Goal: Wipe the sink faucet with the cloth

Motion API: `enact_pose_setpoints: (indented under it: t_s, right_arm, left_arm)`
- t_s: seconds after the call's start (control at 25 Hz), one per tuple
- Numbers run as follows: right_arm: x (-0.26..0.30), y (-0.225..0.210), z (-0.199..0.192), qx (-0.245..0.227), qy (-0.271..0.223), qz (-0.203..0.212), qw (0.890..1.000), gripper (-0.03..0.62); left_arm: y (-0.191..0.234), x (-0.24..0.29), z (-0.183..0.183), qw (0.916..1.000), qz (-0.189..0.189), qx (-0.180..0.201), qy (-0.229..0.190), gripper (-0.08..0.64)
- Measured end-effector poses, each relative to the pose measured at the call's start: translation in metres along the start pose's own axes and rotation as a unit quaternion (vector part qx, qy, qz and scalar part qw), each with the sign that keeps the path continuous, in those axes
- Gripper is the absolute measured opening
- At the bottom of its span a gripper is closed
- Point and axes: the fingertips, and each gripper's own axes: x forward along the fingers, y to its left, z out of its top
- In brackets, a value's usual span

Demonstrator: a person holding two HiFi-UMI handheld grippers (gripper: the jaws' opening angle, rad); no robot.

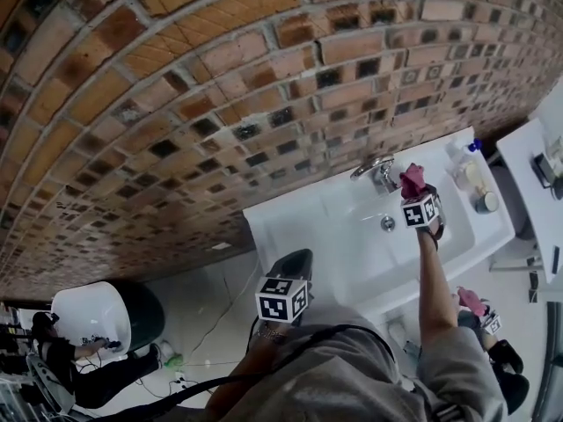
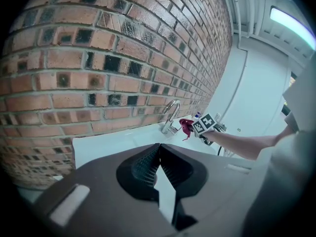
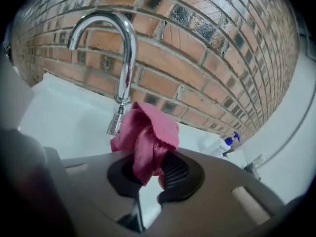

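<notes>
A chrome gooseneck faucet (image 1: pixel 376 170) (image 3: pixel 120 58) (image 2: pixel 171 114) stands at the back of a white sink (image 1: pixel 352 236) against a brick wall. My right gripper (image 1: pixel 417 193) (image 3: pixel 148 169) is shut on a crumpled pink cloth (image 1: pixel 411 179) (image 3: pixel 146 135) (image 2: pixel 186 127). It holds the cloth up just in front of the faucet's base, close to it. My left gripper (image 1: pixel 295 266) (image 2: pixel 158 164) hangs back at the sink's near left corner, jaws shut and empty.
A drain (image 1: pixel 387 223) sits in the basin. A blue-capped bottle (image 1: pixel 462 161) (image 3: pixel 224 144) and small jars (image 1: pixel 483 201) stand at the sink's right end. A second white counter (image 1: pixel 532 174) lies further right. A person sits on the floor at lower left (image 1: pixel 62 359).
</notes>
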Motion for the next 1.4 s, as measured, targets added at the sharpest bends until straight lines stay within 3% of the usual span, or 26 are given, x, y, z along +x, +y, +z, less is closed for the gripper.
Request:
enact_pose_setpoints:
  t_s: [0.12,0.28,0.4,0.56,0.68,0.8,0.92,1.0,1.12,1.28,1.4]
  right_arm:
    - [-0.002,0.017,0.002,0.028,-0.003,-0.002,1.0,0.04]
    - [-0.007,0.049,0.0,0.06,-0.004,0.04,0.997,0.038]
    - [-0.017,0.095,0.006,0.032,-0.013,0.102,0.994,0.038]
    - [-0.051,0.172,0.022,-0.015,-0.054,0.203,0.977,0.038]
    - [-0.104,0.205,0.039,0.059,-0.112,0.277,0.952,0.038]
    - [-0.169,0.218,0.062,0.171,-0.169,0.334,0.911,0.037]
    - [-0.231,0.222,0.071,0.28,-0.202,0.359,0.867,0.038]
    - [-0.269,0.226,0.071,0.322,-0.214,0.358,0.85,0.038]
    - [-0.321,0.242,0.06,0.35,-0.215,0.338,0.847,0.038]
    - [-0.391,0.274,0.04,0.351,-0.223,0.307,0.856,0.038]
    - [-0.438,0.308,0.012,0.351,-0.213,0.289,0.865,0.038]
  left_arm:
    - [-0.01,0.004,0.0,0.9999,-0.01,0.007,0.001,0.017]
    - [-0.025,0.004,-0.002,0.9995,-0.024,0.021,0.006,0.017]
    - [-0.03,-0.001,-0.005,0.9992,-0.027,0.027,0.01,0.017]
    - [-0.035,-0.012,-0.012,0.999,-0.024,0.032,0.021,0.017]
    - [-0.034,-0.023,-0.02,0.9992,-0.016,0.024,0.027,0.017]
    - [-0.03,-0.031,-0.021,0.9994,-0.011,0.022,0.023,0.017]
    - [-0.031,-0.039,-0.024,0.9992,-0.025,0.026,0.019,0.015]
    - [-0.034,-0.046,-0.025,0.9987,-0.036,0.033,0.013,0.015]
    - [-0.039,-0.071,-0.035,0.9975,-0.049,0.051,0.004,0.015]
    - [-0.036,-0.111,-0.065,0.9966,-0.055,0.061,-0.008,0.015]
    - [-0.032,-0.143,-0.112,0.9968,-0.059,0.051,0.012,0.015]
